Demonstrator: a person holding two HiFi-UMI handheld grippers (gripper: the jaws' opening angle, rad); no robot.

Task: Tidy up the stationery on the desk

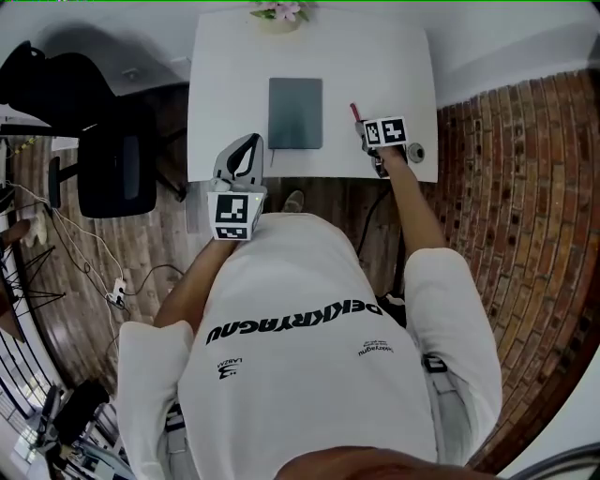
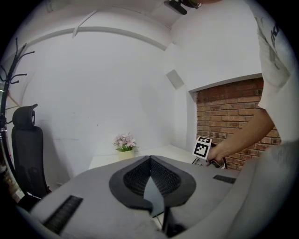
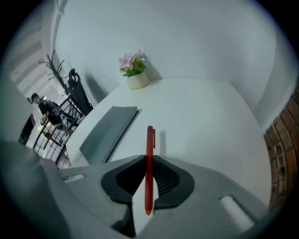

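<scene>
My right gripper [image 3: 148, 161] is shut on a red pen [image 3: 149, 163] that stands upright between the jaws, above the white desk [image 3: 196, 116]. In the head view the right gripper [image 1: 367, 139] sits over the desk's front right, with the red pen [image 1: 355, 112] poking out. A grey notebook [image 1: 295, 112] lies closed at the desk's middle; the same notebook [image 3: 108, 133] is to the pen's left. My left gripper [image 1: 246, 159] hovers at the desk's front left edge, jaws shut with nothing between them [image 2: 150, 161].
A small pot of pink flowers [image 1: 278, 13] stands at the desk's far edge. A black office chair [image 1: 117, 155] is left of the desk [image 1: 225, 75]. A brick wall [image 1: 525, 206] runs along the right. A small round object [image 1: 415, 152] sits near the desk's right front corner.
</scene>
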